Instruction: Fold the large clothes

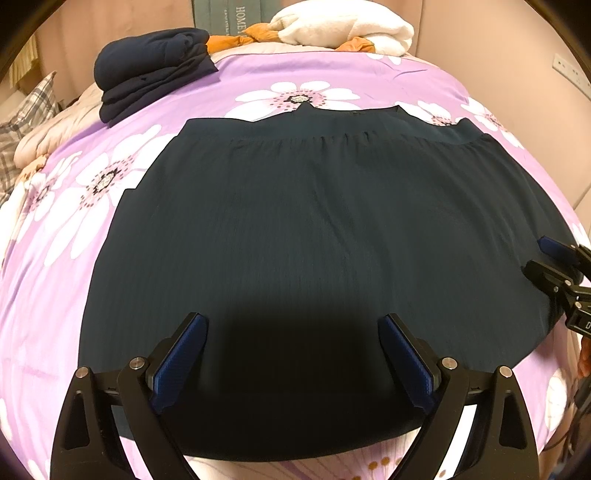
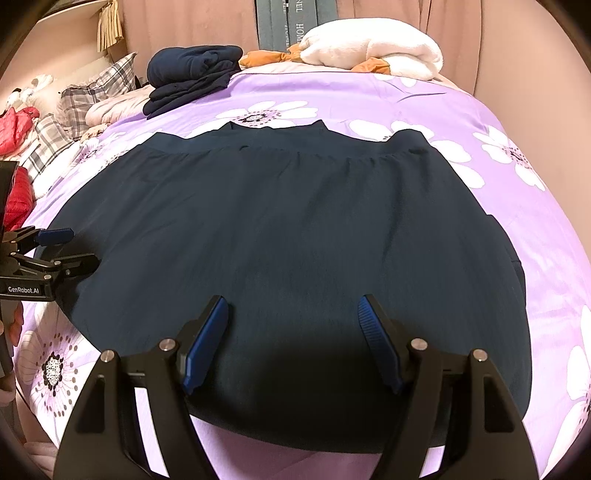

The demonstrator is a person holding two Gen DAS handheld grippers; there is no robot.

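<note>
**A:** Which way is the garment lying?

**B:** I'm looking at one dark garment (image 1: 314, 229) spread flat on the bed (image 1: 74, 258), over the purple flowered cover. Its gathered waistband (image 1: 332, 134) is pointing away from me, the wide hem is sitting at the near edge, and it's stretching longer from side to side than from front to back.

**A:** And the jaws?

**B:** I'm holding both sets apart with nothing between them. The left gripper (image 1: 291, 325) is hovering over the near hem, and the right gripper (image 2: 293, 306) is doing the same further along it.

**A:** What else are you counting?

**B:** One stack of folded dark clothes (image 1: 147, 70) at the far left, and one white blanket (image 1: 343, 27) with orange cloth (image 1: 236, 38) by the wall.

**A:** Any difference between the views?

**B:** The right camera is showing plaid pillows (image 2: 92, 92) and something red (image 2: 16, 125) beside the bed, plus the left gripper from the side. The left camera is catching a wall socket (image 1: 570, 72) instead.
</note>
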